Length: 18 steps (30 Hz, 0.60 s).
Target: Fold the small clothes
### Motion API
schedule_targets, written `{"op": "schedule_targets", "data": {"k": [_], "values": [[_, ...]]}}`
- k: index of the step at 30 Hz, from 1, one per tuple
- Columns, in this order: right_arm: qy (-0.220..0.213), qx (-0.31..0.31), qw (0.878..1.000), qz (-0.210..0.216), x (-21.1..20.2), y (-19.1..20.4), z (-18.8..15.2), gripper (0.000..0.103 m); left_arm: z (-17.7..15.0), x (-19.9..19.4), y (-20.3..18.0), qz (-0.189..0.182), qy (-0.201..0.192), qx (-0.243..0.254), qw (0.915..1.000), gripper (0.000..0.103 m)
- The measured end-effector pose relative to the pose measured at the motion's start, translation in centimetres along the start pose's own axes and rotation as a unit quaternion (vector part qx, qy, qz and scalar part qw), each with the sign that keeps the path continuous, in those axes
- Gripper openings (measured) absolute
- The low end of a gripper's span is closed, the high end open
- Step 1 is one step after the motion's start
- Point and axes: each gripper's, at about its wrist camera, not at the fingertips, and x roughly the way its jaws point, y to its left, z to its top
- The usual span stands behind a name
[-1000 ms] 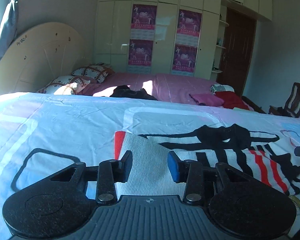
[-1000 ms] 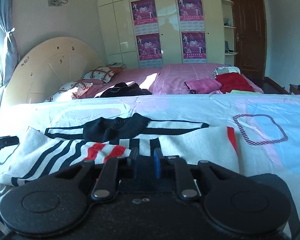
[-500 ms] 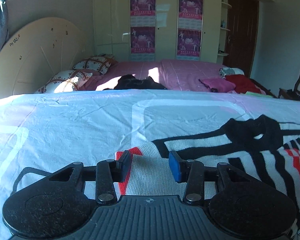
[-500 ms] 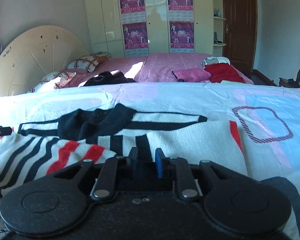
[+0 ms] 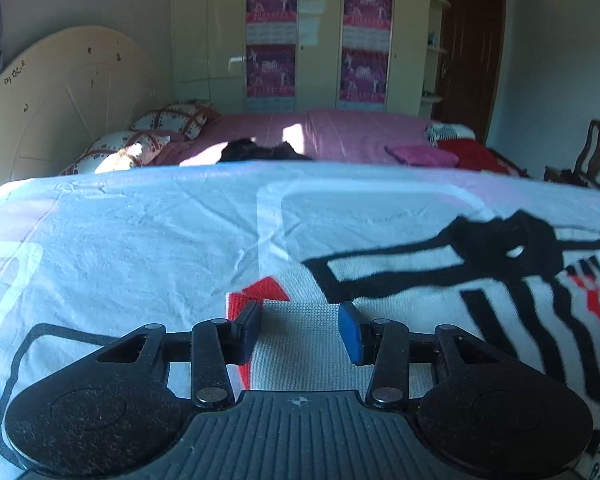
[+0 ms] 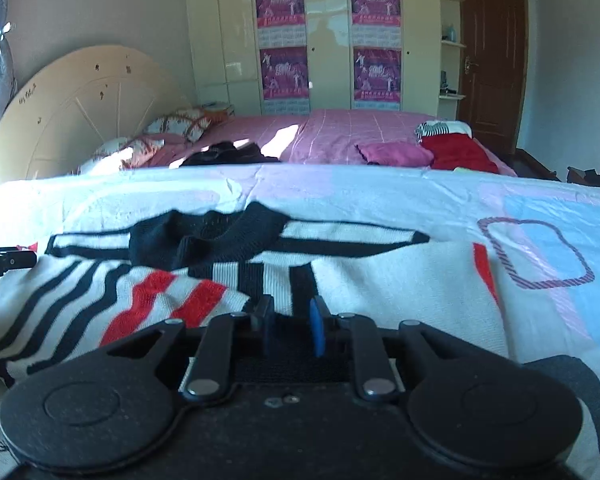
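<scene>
A small white knitted sweater with black and red stripes and a black collar lies on the patterned bedsheet. My left gripper is open, its jaws either side of the sweater's white edge next to a red cuff. In the right wrist view the same sweater is spread out with a striped part folded over on the left. My right gripper has its jaws narrowly apart at the sweater's near edge; whether cloth is between them is hidden. The left gripper's tip shows at the left edge.
A pink bed behind holds dark clothes, a magenta garment and a red one. Pillows and a cream headboard are at the left. A wardrobe, brown door and wooden chair are at the back right.
My left gripper has slid left along the sweater to its red-cuffed edge, still open. The right gripper has stayed at the near edge while the sweater's left side shifted slightly.
</scene>
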Motion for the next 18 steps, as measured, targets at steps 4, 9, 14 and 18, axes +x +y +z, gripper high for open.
{"op": "schedule_targets", "data": {"k": [4,9,14,18], "values": [[-0.023,0.011,1.0,0.011,-0.9,0.6,1.3,0.021,1.5,-2.0,-0.6,0.013,-0.015,-0.001,0.9998,0.046],[-0.014,-0.037,0.991,0.13,0.0,4.9,3.4,0.023,2.2,-2.8,-4.2,-0.075,-0.025,0.035,0.9963,0.046],[0.024,-0.093,0.987,0.13,3.0,6.6,2.3,0.016,0.0,-0.3,-6.9,-0.069,0.007,0.072,0.9949,0.047],[0.023,-0.006,0.994,0.11,2.6,1.2,2.2,0.0,-0.1,-0.7,-7.2,-0.064,0.002,0.075,0.9951,0.048]]}}
